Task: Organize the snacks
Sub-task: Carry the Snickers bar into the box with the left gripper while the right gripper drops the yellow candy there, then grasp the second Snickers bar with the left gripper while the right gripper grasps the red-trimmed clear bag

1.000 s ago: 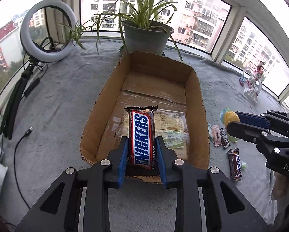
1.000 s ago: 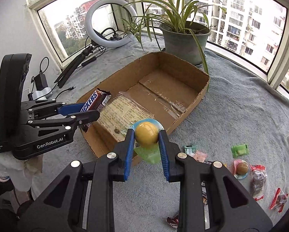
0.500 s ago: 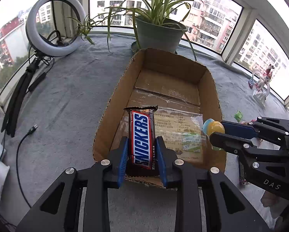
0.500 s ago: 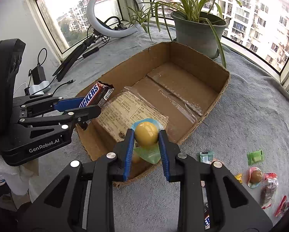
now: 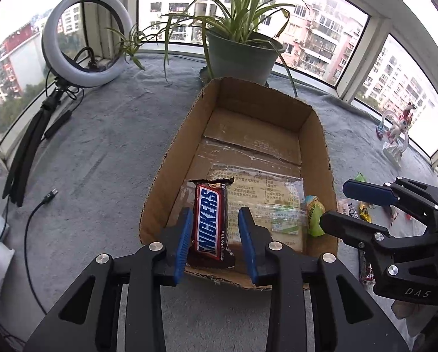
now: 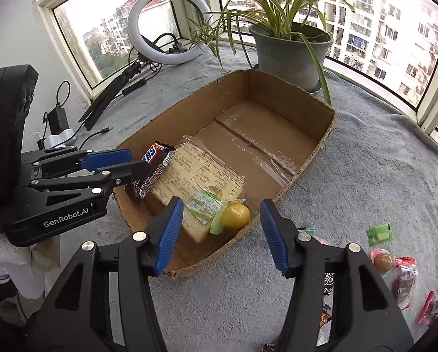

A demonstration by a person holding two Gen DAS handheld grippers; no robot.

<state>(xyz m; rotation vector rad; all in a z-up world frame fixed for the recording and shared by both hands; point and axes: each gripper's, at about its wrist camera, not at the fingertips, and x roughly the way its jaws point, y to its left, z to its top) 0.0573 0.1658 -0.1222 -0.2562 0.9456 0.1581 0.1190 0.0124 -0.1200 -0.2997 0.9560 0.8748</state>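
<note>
An open cardboard box (image 5: 326, 158) (image 6: 312, 152) lies on the grey cloth. My left gripper (image 5: 216, 228) (image 6: 125, 164) is open over the box's near end; the Snickers bar (image 5: 211, 220) (image 6: 151, 173) leans loosely between its jaws, its lower end in the box. My right gripper (image 6: 219, 228) (image 5: 336, 202) is open wide above the box's near right corner. The yellow ball candy in a green wrapper (image 6: 233, 214) (image 5: 314, 214) lies in the box next to a clear packet of biscuits (image 6: 195, 184) (image 5: 265, 199).
Several loose snacks (image 6: 386, 261) lie on the cloth right of the box. A potted plant (image 5: 242, 55) stands behind the box. A ring light on a stand (image 5: 86, 44), a cable and a charger are at the left. A toy figure (image 5: 395, 129) stands far right.
Both grippers moved over the box and opened. The right let go of the yellow candy, which now lies in the box. The left jaws spread off the Snickers bar.
</note>
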